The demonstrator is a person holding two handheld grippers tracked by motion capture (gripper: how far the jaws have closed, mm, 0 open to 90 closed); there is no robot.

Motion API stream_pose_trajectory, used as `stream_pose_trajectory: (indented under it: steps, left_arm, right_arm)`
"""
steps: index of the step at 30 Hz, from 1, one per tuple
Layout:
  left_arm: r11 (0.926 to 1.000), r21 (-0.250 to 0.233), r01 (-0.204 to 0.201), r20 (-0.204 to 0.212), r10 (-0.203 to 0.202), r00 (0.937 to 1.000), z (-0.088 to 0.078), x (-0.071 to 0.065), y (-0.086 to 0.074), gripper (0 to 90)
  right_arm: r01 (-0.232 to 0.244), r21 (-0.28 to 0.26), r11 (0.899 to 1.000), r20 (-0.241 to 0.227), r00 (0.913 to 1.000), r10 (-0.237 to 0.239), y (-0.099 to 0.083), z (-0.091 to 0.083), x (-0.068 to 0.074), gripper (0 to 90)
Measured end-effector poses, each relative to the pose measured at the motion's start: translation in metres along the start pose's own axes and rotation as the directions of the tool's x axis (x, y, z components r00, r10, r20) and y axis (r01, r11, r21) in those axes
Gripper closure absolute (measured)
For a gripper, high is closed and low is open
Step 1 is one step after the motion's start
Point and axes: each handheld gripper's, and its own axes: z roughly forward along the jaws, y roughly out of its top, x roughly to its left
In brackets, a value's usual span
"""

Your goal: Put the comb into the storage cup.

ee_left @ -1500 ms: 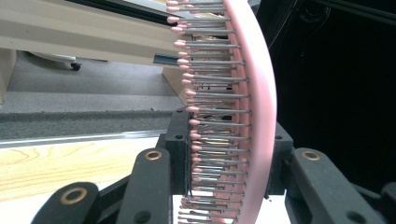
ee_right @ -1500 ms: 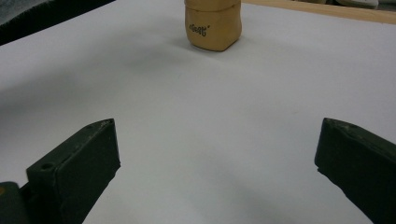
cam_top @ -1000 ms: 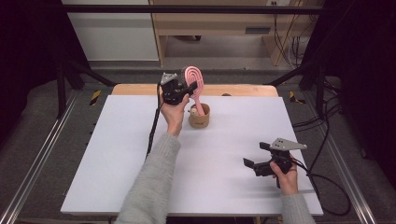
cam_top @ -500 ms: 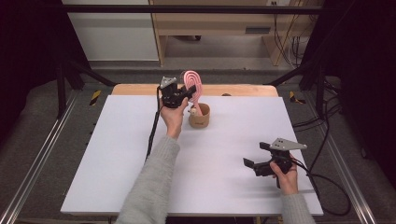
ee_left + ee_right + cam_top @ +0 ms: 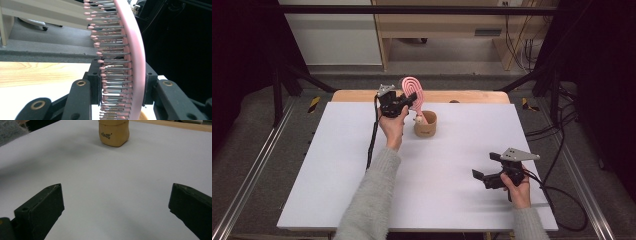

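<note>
White surface (image 5: 337,175) at its far edge: the left gripper (image 5: 404,101), fingers pinching a pink hairbrush (image 5: 413,90), holds it above the tan cup (image 5: 425,124), likely lowering it in next, while the right gripper (image 5: 479,176) waits spread.

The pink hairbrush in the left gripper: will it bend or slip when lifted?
The pink hairbrush probably stays stiff: its curved back looks like hard plastic. The left gripper clamps across thin pins, which may flex, so it could shift slightly.

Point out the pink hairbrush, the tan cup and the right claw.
pink hairbrush (image 5: 413,89): high view, on its looped head.
tan cup (image 5: 426,127): high view, on its front wall.
right claw (image 5: 478,175): high view, between its open jaw tips.
</note>
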Motion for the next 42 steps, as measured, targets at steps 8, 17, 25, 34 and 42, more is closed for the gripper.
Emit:
stream_pose_trajectory:
  steps: [8, 17, 25, 34, 42]
  left_arm:
    - [0.9999, 0.007, -0.014, -0.018, 0.014, 0.9998, -0.004, 0.004, 0.0, 60.6]
    - [0.9995, 0.013, -0.028, -0.03, 0.029, 0.9991, -0.007, 0.007, -0.001, 59.5]
    - [0.9982, 0.031, -0.052, -0.047, 0.053, 0.9975, -0.008, 0.007, -0.001, 57.8]
    - [0.9939, 0.069, -0.086, -0.047, 0.089, 0.9949, -0.011, 0.009, 0.001, 49.2]
    - [0.9904, 0.068, -0.12, -0.039, 0.123, 0.9916, -0.016, 0.01, 0.002, 37.5]
  right_arm:
    - [0.0, -0.002, 1.0, 0.001, 1.0, 0.0, 0.0, 0.0, 0.0, 0.4]
    - [-0.001, 0.0, 1.0, 0.002, 1.0, 0.001, 0.0, 0.0, 0.0, 0.4]
    - [0.0, -0.002, 1.0, 0.003, 1.0, 0.0, 0.0, 0.0, 0.0, 0.4]
    - [0.001, -0.002, 1.0, 0.003, 1.0, -0.001, 0.0, 0.0, 0.0, 0.4]
    - [-0.002, -0.007, 1.0, 0.004, 1.0, 0.002, 0.0, -0.001, 0.0, 0.4]
